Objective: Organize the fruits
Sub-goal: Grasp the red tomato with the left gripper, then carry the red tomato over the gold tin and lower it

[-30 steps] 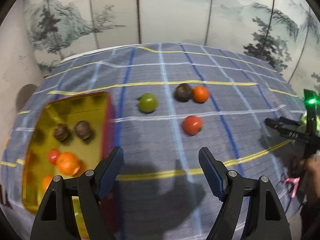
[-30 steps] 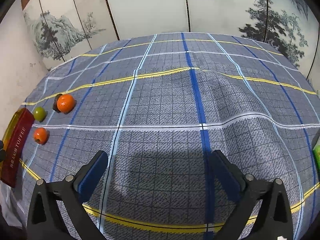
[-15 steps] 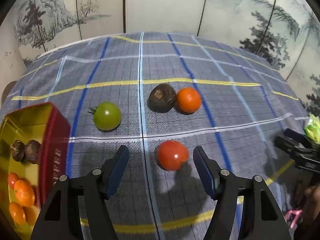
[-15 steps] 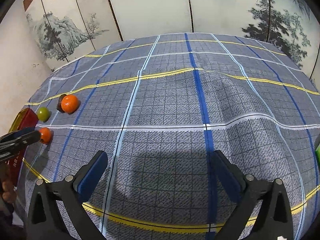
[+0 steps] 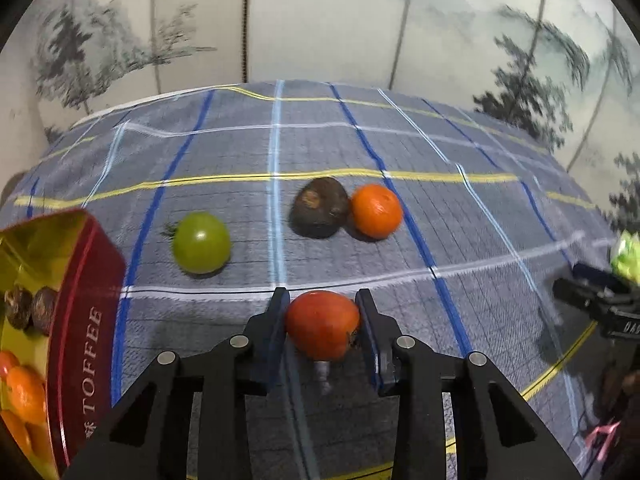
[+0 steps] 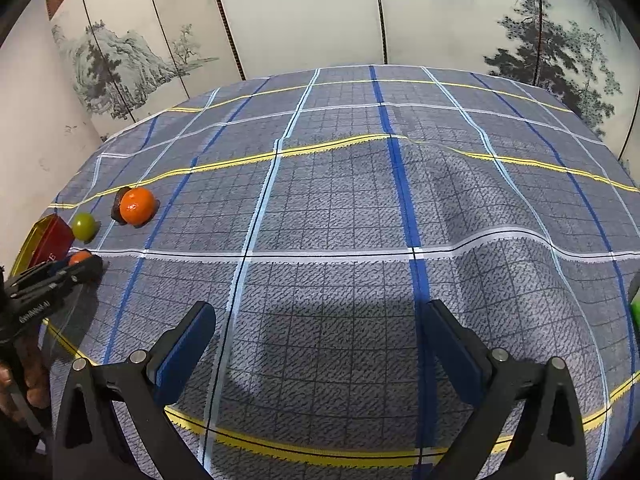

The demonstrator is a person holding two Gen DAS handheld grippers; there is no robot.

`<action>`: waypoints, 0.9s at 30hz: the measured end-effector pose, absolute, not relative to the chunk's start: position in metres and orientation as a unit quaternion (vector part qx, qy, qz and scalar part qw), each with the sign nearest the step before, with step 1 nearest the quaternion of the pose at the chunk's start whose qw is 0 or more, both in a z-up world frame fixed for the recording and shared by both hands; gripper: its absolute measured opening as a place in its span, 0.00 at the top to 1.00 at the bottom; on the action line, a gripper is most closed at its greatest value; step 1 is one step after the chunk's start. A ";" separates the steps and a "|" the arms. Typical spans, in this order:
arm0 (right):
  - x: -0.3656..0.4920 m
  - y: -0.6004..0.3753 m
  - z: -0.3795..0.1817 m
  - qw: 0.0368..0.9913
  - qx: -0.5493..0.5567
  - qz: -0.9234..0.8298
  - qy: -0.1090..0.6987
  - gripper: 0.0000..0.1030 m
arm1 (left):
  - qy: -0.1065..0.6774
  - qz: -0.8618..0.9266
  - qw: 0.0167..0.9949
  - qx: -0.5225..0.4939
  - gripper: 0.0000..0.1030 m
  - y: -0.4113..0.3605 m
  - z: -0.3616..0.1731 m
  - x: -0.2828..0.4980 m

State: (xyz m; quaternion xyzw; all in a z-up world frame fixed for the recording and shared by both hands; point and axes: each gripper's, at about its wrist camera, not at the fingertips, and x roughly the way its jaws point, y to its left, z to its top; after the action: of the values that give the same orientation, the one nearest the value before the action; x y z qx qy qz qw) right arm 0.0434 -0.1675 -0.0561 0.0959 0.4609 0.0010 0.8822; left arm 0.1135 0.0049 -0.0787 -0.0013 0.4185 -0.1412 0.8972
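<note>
My left gripper (image 5: 322, 312) is shut on a red tomato (image 5: 322, 324) on the checked cloth; both blue pads touch its sides. Beyond it lie a green tomato (image 5: 201, 243), a dark brown fruit (image 5: 319, 208) and an orange (image 5: 376, 211) touching it. A red and gold TOFFEE tin (image 5: 86, 320) at the left holds oranges and brown fruits. My right gripper (image 6: 316, 328) is open and empty over bare cloth. In the right wrist view the left gripper (image 6: 86, 266), red tomato (image 6: 79, 258), green tomato (image 6: 84, 226), orange (image 6: 137, 205) and tin (image 6: 52, 240) show at far left.
A painted folding screen (image 6: 360, 12) stands behind the table. The cloth has a raised fold (image 6: 400, 140) in the middle. Something bright green (image 5: 626, 254) sits at the right edge by the right gripper.
My left gripper moved forward and right from the tin to the red tomato and closed on it. My right gripper stayed open and nearly still.
</note>
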 end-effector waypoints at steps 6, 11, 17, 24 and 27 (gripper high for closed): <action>0.047 -0.163 -0.058 0.880 0.082 -0.010 0.468 0.00 | 0.407 -0.123 0.905 -0.008 0.66 0.013 -0.074 0.107; 0.051 -0.155 -0.060 0.876 0.054 -0.023 0.479 0.00 | 0.404 -0.111 0.908 -0.015 0.66 0.018 -0.073 0.105; 0.053 -0.149 -0.062 0.872 0.029 -0.032 0.488 0.00 | 0.393 -0.098 0.914 -0.009 0.66 0.020 -0.070 0.094; 0.053 -0.150 -0.062 0.872 0.029 -0.032 0.488 0.00 | 0.389 -0.090 0.917 0.010 0.66 0.024 -0.059 0.069; 0.053 -0.151 -0.062 0.872 0.031 -0.035 0.488 0.00 | 0.386 -0.088 0.918 0.017 0.66 0.027 -0.051 0.061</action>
State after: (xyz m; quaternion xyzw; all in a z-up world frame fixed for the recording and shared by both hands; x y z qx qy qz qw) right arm 0.0530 -0.1514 -0.0623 0.0306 0.4877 -0.0349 0.8718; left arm 0.0607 0.0271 -0.0511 0.0168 0.3855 -0.0875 0.9184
